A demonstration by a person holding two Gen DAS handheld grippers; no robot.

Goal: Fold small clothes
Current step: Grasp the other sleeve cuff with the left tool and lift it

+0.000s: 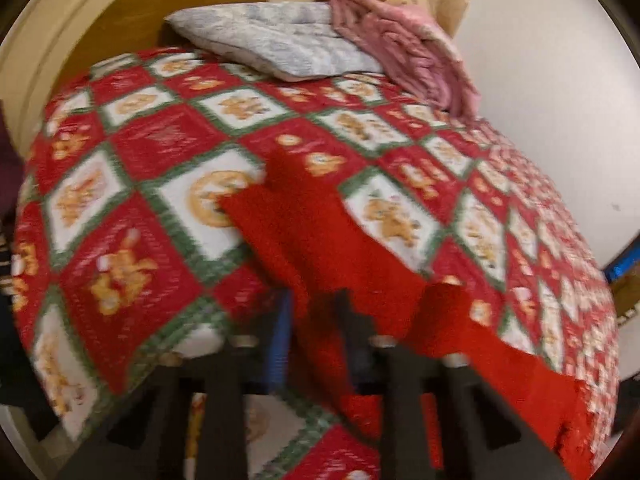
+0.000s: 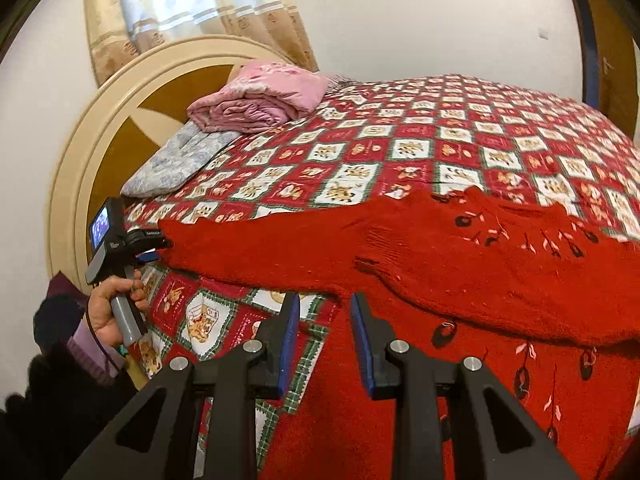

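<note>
A red knit sweater (image 2: 440, 256) with dark embroidered flowers lies spread on the patchwork bedspread (image 2: 420, 148). One sleeve stretches left to my left gripper (image 2: 162, 245), which is shut on the sleeve end. In the blurred left wrist view the red sleeve (image 1: 320, 240) runs between the fingers of that gripper (image 1: 316, 300). My right gripper (image 2: 325, 304) is open, its blue-padded fingers just above the sweater's near edge, holding nothing.
A grey-blue pillow (image 2: 176, 160) and a folded pink blanket (image 2: 260, 100) lie at the head of the bed by the round cream headboard (image 2: 80, 152). A white wall (image 2: 440, 20) and curtain (image 2: 192, 8) stand behind. The person's hand (image 2: 116, 308) holds the left gripper's handle.
</note>
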